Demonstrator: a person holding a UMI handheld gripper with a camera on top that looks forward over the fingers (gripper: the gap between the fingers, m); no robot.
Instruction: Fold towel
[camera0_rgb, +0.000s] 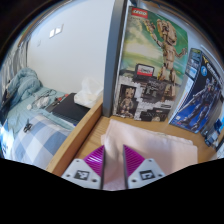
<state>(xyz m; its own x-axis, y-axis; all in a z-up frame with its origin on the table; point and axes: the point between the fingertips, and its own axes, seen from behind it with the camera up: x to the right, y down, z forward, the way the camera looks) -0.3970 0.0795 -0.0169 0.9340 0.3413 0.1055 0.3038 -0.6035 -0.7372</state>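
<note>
A pale pink towel (150, 145) lies spread on the wooden table (88, 135), just ahead of and under the fingers. My gripper (114, 165) has its two magenta pads (95, 160) closed in on a raised fold of the towel, which fills the whole gap between them. The towel's far edge lies near the boxes at the back. Its near part is hidden under the fingers.
A tall toy box (150, 70) with a tree-like figure leans against the wall behind the table, with a blue robot box (205, 95) to its right. Left of the table's edge is a bed with blue checked bedding (30, 120), a black object (68, 108) and a white crumpled cloth (88, 95).
</note>
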